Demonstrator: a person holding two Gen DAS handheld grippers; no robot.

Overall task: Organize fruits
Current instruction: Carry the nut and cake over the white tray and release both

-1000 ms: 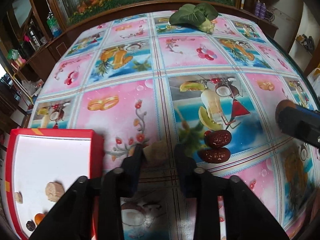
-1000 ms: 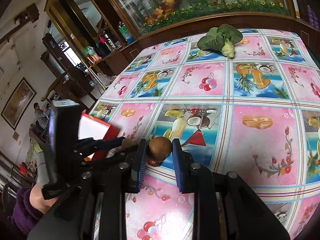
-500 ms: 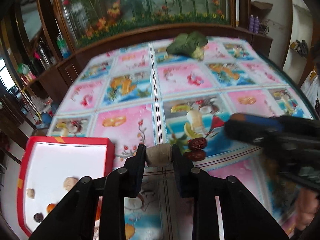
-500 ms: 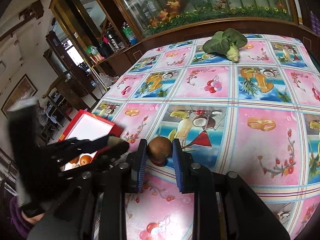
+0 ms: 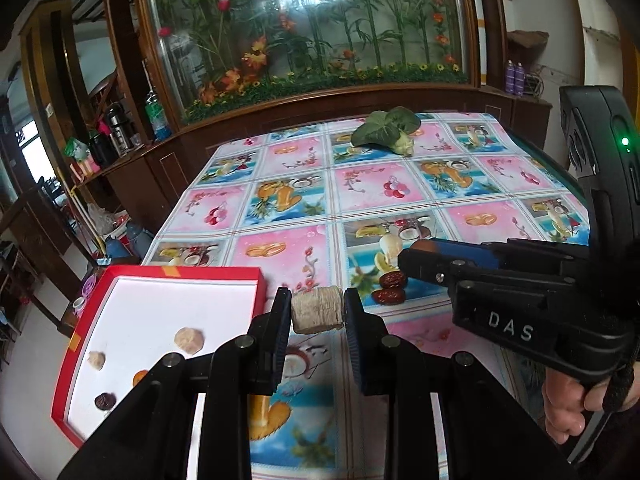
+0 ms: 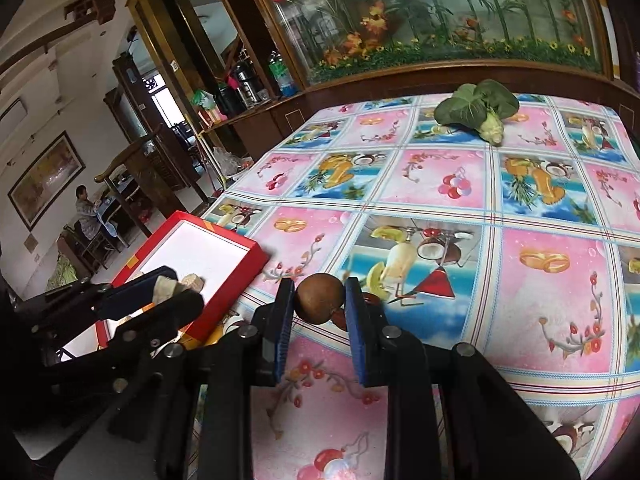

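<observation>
Left gripper (image 5: 317, 309): jaws clenched on a pale tan, rough-textured block-shaped piece (image 5: 317, 309), held clear of the bench (image 5: 360, 184), just beside the near right corner of the red tray (image 5: 256, 280). What the tan piece is cannot be told from either view. Right gripper (image 6: 320, 299): jaws clenched on a round brown fruit (image 6: 319, 298), also lifted above the bench surface. The tray has a white floor and red rim and sits at the left bench edge; it holds a pale lumpy piece (image 5: 189, 341), a smaller pale piece (image 5: 97, 359), an orange piece (image 5: 140, 377), partly hidden behind the left gripper, and a dark round piece (image 5: 105, 401), all lying apart from each other. Two dark red dates (image 5: 390, 288) lie on the patterned tablecloth, touching or nearly so, just right of the left gripper tip and under the right gripper's fingers as seen from the left wrist view. A leafy green vegetable (image 5: 386, 130) rests at the far end of the bench, well apart from everything else. A hand (image 5: 576, 404) grips the right gripper's handle at lower right in the left wrist view.
</observation>
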